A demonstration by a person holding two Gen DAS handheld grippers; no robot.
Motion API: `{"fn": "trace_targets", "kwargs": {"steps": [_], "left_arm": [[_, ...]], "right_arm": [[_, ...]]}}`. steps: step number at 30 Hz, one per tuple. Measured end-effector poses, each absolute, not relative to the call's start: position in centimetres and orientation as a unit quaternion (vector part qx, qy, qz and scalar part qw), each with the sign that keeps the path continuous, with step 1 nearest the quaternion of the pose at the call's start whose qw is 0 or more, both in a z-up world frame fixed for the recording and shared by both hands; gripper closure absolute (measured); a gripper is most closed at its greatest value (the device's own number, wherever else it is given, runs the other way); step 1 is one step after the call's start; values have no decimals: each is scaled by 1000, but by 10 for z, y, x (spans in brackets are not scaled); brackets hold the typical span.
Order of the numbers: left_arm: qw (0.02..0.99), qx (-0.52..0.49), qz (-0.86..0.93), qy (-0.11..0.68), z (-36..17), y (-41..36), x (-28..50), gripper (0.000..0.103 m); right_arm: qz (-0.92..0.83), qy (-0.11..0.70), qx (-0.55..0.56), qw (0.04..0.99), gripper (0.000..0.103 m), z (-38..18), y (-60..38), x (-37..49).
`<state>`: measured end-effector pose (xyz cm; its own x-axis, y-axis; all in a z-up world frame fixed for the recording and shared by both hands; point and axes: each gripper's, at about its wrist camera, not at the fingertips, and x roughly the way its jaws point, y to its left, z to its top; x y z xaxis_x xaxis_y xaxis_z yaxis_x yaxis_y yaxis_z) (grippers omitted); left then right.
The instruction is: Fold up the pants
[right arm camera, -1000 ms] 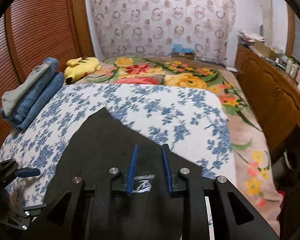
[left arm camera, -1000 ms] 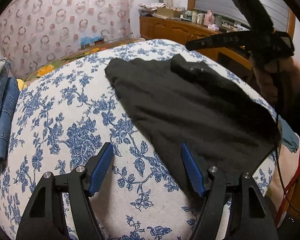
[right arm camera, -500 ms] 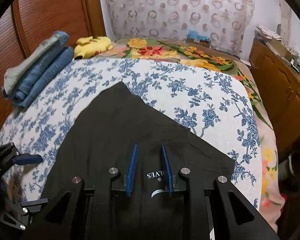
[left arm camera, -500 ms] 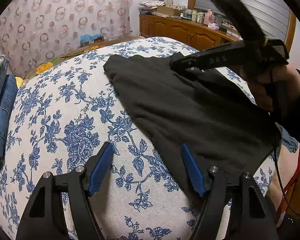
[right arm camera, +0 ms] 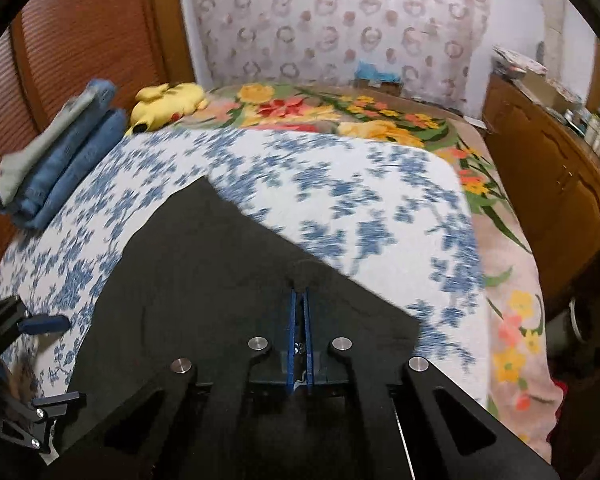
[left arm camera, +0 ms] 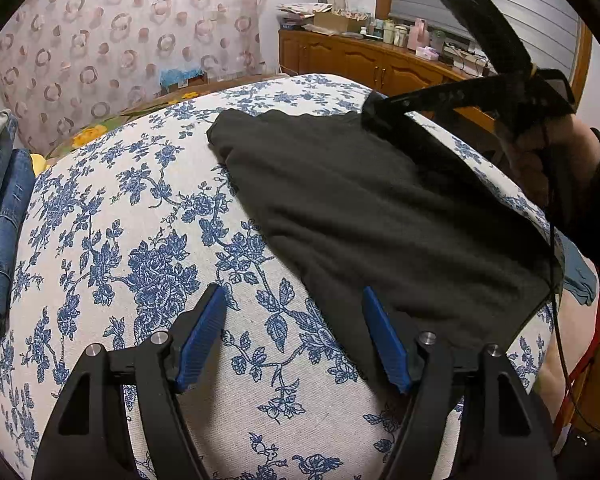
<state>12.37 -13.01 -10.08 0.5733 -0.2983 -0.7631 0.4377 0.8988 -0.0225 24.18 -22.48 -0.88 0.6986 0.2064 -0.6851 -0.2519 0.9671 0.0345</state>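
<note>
I've got the black pants (left arm camera: 372,216) spread flat on the blue-floral sheet (left arm camera: 112,216), lying diagonally – one end toward the curtain, the other near my side of the bed.

Right gripper (right arm camera: 299,294): pads pinched together w/ a fold of the black fabric between them, right at the pants' edge where a small bump of cloth rises just past the fingertips. So it's clamped on the pants. In the left wrist view the same gripper (left arm camera: 370,110) comes in from the right, tip down on the far upper edge of the cloth, a hand (left arm camera: 540,156) in a dark sleeve behind it.

Left gripper (left arm camera: 294,322): jaws stand wide apart, nothing between the blue pads but sheet. Its right-hand pad sits over the near edge of the pants – touching or just above, can't tell. It grips nothing.

Other stuff: folded jeans (right arm camera: 56,168) stacked at the sheet's left edge against the wood panel, a yellow plush toy (right arm camera: 168,104) beyond them (right wrist view is a bit motion-blurred).
</note>
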Motion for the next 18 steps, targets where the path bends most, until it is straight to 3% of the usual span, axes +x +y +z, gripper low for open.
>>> {"fn": "trace_targets", "kwargs": {"steps": [18], "left_arm": [[883,84,-209,412,-101,-130,124,31]], "right_arm": [[52,355,60,931,100,-5,-276,243]]}}
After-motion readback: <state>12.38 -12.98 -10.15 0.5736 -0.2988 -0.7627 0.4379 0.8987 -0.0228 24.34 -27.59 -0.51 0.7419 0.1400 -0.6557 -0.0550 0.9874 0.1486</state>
